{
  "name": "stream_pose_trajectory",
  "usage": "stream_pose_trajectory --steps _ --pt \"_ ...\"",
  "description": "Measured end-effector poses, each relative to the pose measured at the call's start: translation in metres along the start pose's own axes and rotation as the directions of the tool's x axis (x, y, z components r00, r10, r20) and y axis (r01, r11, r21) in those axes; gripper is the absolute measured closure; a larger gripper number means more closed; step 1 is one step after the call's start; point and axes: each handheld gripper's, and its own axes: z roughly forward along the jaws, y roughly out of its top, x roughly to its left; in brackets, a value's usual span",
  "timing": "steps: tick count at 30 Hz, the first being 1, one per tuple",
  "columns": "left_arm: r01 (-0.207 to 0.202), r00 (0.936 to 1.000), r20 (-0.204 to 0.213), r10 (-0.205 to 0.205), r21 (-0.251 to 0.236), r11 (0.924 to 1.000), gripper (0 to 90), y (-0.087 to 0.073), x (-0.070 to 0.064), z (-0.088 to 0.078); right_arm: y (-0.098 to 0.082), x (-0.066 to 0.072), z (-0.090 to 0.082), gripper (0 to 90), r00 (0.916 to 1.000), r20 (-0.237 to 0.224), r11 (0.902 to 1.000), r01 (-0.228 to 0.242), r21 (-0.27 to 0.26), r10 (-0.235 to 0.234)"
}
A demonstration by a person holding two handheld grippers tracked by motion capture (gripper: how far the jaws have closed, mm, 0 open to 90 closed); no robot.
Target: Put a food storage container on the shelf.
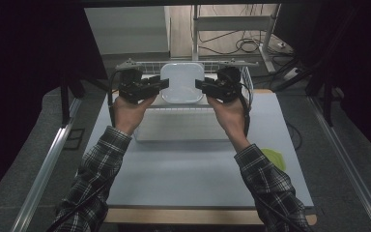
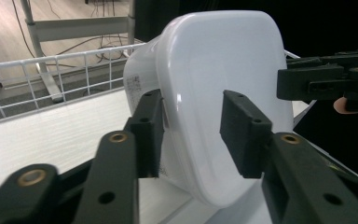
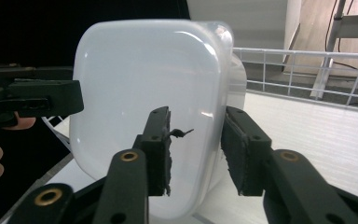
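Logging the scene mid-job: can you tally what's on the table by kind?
White plastic container: 1
White wire basket: 1
Yellow-green item at the table's right edge: 1
Hand-held grippers: 2, left gripper and right gripper
Total: 5

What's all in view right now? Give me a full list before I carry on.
Plastic container: one, translucent white, standing on its side in the basket between both grippers.
Wire basket: one, white, far end of the table.
Table: one, pale blue-grey top with a wooden edge.
Green object: one, near the table's right edge; too small to identify.
Left gripper: black, jaws open either side of the container's edge.
Right gripper: black, jaws open either side of the opposite edge.
Sleeves: two, plaid.
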Motion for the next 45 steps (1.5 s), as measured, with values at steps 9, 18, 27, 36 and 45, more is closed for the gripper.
stream_pose_trajectory --steps 9,18,27,36,45 --pt "-0.011 0.9999 -0.004 0.011 0.034 0.9994 49.9 -0.005 0.002 0.013 -0.003 -0.004 0.008 54.0 1.0 0.006 1.0 0.0 0.007 0.0" --pt "-0.022 0.9997 0.012 0.021 0.042 0.9989 39.6 -0.007 0.0 0.019 -0.003 -0.007 0.012 44.7 1.0 -0.007 0.9999 0.0 0.012 0.0" --pt "-0.02 0.9997 0.017 0.019 0.037 0.9991 27.6 -0.007 -0.001 0.022 -0.004 -0.008 0.015 38.4 0.9997 0.002 0.9996 0.026 0.011 -0.026" --pt "-0.064 0.9975 0.03 0.064 0.017 0.9978 19.3 -0.006 -0.001 0.019 -0.003 -0.008 0.012 37.1 0.9995 -0.022 0.9998 0.021 0.005 -0.021" --pt "-0.09 0.9959 0.006 0.09 0.045 0.9949 25.9 -0.012 0.001 0.016 -0.008 -0.01 0.011 37.1 0.9986 -0.028 0.999 0.045 0.005 -0.045"
